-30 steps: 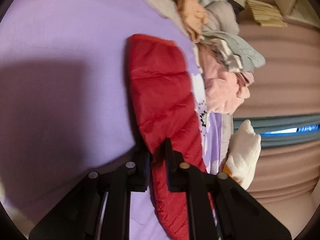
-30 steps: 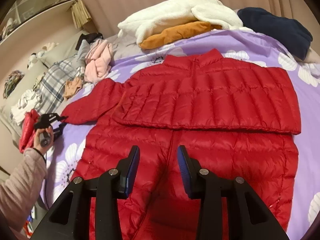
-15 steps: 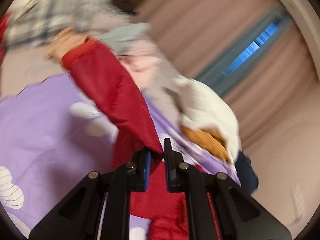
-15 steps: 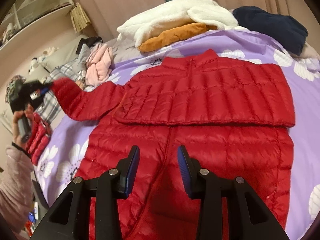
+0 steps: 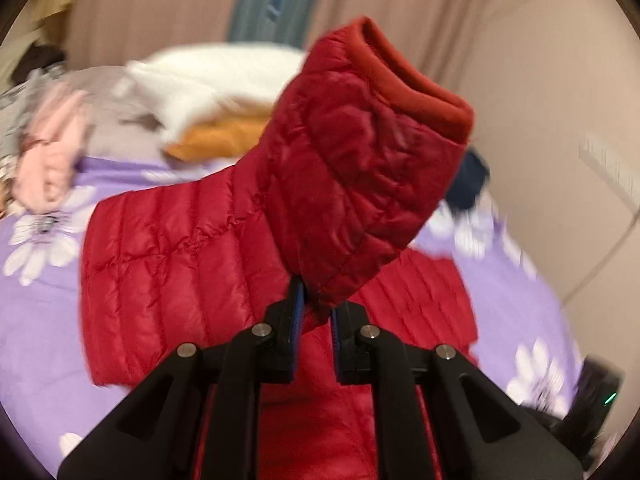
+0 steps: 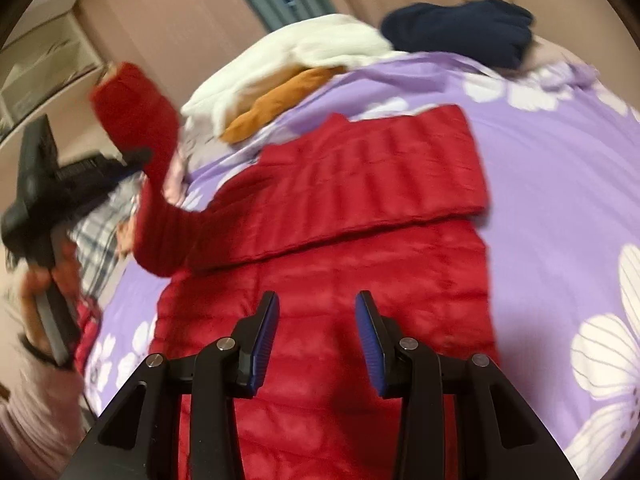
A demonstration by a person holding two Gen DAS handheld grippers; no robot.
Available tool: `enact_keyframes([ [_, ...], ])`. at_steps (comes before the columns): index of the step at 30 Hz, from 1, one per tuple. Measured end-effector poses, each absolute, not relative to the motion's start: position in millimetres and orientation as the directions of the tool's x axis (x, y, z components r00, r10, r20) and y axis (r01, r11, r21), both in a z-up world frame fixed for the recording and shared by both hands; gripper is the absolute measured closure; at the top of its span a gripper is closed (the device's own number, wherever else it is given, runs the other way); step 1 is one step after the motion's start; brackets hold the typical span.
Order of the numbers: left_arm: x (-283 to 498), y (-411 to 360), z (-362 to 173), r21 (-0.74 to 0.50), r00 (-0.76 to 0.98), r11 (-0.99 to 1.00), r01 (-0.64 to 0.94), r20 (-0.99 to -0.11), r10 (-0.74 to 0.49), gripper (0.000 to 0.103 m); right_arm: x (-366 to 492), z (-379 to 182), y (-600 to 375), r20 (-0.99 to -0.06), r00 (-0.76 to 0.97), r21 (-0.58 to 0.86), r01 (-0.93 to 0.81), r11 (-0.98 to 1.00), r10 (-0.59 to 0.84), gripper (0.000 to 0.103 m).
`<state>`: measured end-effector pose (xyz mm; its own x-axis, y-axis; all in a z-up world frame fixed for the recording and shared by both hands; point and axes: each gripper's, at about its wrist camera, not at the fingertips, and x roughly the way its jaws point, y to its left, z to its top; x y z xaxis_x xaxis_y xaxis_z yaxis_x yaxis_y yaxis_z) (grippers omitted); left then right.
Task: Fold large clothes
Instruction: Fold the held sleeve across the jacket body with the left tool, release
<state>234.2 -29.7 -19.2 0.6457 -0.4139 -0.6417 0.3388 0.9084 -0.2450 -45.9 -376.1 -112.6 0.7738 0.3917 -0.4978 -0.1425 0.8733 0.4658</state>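
Note:
A red quilted puffer jacket point(image 6: 340, 264) lies flat on the purple flowered bedspread point(image 6: 552, 184), with its right sleeve folded across the chest. My left gripper point(image 5: 316, 312) is shut on the jacket's left sleeve point(image 5: 360, 176) and holds it raised above the jacket body point(image 5: 168, 264), cuff upward. It also shows at the left of the right wrist view point(image 6: 136, 158), gripping the raised sleeve point(image 6: 140, 120). My right gripper point(image 6: 317, 334) is open and empty, hovering over the jacket's lower half.
A white fleece point(image 6: 288, 56) on an orange garment point(image 6: 280, 100) and a navy garment point(image 6: 460, 26) lie at the bed's far end. Pink and plaid clothes point(image 5: 48, 160) are heaped at the left. Beige curtains point(image 5: 400, 0) hang behind.
My left gripper has lifted the sleeve off the bed and swung it up and over towards the jacket body. My right gripper has stayed open over the lower jacket, shifting slightly.

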Motion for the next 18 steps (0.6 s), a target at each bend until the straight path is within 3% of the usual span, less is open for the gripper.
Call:
enact_keyframes([
  [3,239.0,-74.6,-57.5,-0.187,0.573,0.905,0.381,-0.721,-0.39,0.09,-42.7,-120.6,-393.6,-0.497,0.775,0.513,-0.101,0.853,0.39,0.062],
  [6,245.6,-94.7,-90.9,-0.185,0.495,0.898,0.399,-0.781,-0.381,0.083,-40.8,-124.7,-403.9,-0.492,0.778,0.547,-0.071,0.834,0.389,0.05],
  [7,244.7,-100.5,-99.6,-0.19,0.469,0.896,0.401,-0.798,-0.379,0.079,-40.7,-124.9,-408.0,-0.484,0.781,0.561,-0.069,0.825,0.394,0.049],
  [9,244.6,-106.5,-108.6,-0.194,0.432,0.897,0.396,-0.823,-0.369,0.051,-36.8,-121.5,-412.6,-0.468,0.785,0.582,-0.073,0.81,0.407,0.048],
  [12,232.2,-98.3,-102.6,-0.215,0.436,0.889,0.404,-0.809,-0.394,0.045,-21.9,-113.8,-417.0,-0.431,0.788,0.627,-0.09,0.774,0.44,0.038],
  [15,217.3,-71.6,-88.3,-0.224,0.48,0.894,0.389,-0.779,-0.404,0.031,0.0,-107.8,-413.1,-0.414,0.784,0.655,-0.096,0.75,0.462,0.037],
  [18,196.4,-36.5,-74.1,-0.241,0.523,0.905,0.352,-0.751,-0.403,0.027,27.8,-102.8,-401.8,-0.401,0.776,0.668,-0.115,0.735,0.487,0.037],
])
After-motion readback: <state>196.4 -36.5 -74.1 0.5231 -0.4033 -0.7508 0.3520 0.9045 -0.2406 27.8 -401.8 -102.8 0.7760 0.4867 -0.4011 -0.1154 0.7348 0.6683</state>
